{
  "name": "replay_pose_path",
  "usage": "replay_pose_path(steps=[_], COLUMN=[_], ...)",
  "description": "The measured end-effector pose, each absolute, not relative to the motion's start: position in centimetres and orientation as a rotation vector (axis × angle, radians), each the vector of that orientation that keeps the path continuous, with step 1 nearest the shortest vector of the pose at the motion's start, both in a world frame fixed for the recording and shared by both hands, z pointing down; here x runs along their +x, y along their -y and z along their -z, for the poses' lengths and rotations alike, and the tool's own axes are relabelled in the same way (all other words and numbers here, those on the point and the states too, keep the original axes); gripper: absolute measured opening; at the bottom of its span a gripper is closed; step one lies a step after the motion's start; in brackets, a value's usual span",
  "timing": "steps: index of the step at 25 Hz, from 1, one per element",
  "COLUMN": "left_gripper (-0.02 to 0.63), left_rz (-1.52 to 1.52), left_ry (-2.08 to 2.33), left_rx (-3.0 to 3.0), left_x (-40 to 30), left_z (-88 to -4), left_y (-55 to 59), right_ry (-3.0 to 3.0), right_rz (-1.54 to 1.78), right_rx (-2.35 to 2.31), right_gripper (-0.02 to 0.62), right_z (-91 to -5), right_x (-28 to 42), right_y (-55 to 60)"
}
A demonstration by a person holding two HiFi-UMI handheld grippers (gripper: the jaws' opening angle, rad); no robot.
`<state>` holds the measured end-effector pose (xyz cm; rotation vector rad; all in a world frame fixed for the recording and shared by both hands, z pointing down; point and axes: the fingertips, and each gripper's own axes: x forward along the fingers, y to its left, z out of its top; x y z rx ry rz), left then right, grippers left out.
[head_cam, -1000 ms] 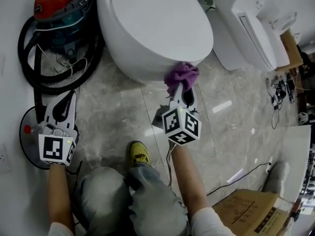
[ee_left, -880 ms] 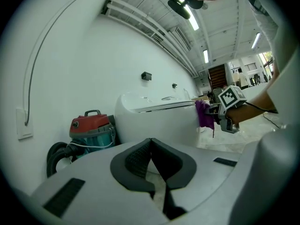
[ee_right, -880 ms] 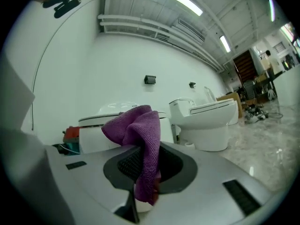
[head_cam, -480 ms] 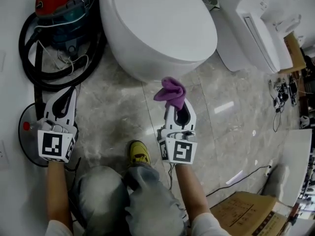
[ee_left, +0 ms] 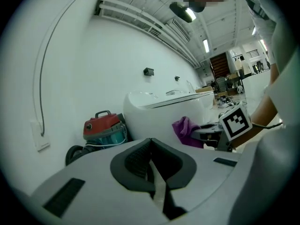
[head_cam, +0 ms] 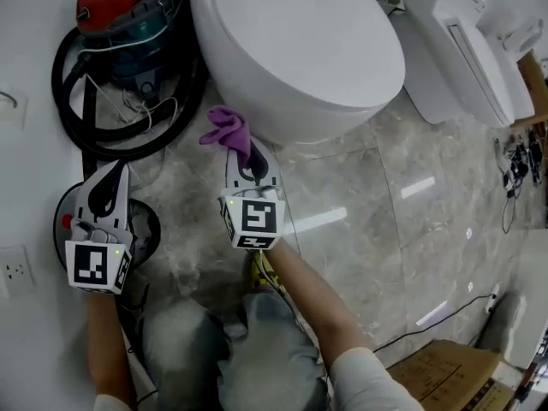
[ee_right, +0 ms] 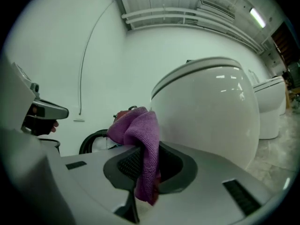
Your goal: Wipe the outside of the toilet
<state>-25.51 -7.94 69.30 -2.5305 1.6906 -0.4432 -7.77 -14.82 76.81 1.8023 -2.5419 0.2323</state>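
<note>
A white toilet (head_cam: 300,50) with its lid down fills the top of the head view; its rounded bowl (ee_right: 211,111) looms right in the right gripper view. My right gripper (head_cam: 241,159) is shut on a purple cloth (head_cam: 227,129), held just off the bowl's lower left side, a small gap between cloth (ee_right: 140,139) and porcelain. My left gripper (head_cam: 109,181) hangs shut and empty at the left, over a round black base. From the left gripper view the toilet (ee_left: 164,111), the cloth (ee_left: 185,131) and the right gripper's marker cube (ee_left: 234,122) all show.
A red vacuum cleaner (head_cam: 124,15) with a coiled black hose (head_cam: 86,118) stands left of the toilet against the wall. A second toilet (head_cam: 467,50) is at top right. Cables (head_cam: 514,161) and a cardboard box (head_cam: 454,375) lie at the right. The person's knee and yellow shoe (head_cam: 265,272) are below.
My right gripper has carried the purple cloth from the toilet's front round to its left side, coming off the bowl. The left gripper has stayed put.
</note>
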Motion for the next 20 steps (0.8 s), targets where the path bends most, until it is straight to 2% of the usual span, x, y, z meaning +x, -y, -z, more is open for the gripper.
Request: replay_pose_path(steps=[8,20], left_gripper=[0.017,0.017], left_rz=[0.522,0.482], left_ry=[-1.719,-1.594], left_rx=[-2.510,-2.565], left_x=[-26.4,-22.4], left_z=[-70.8,-69.9], left_y=[8.4,8.8], right_ry=[2.401,2.363], right_rz=[-0.507,-0.523], right_rx=[2.011,2.120], right_gripper=[0.067,0.069], right_z=[-79.9,-79.3], right_x=[-6.1,0.5], right_y=[18.9,15.5])
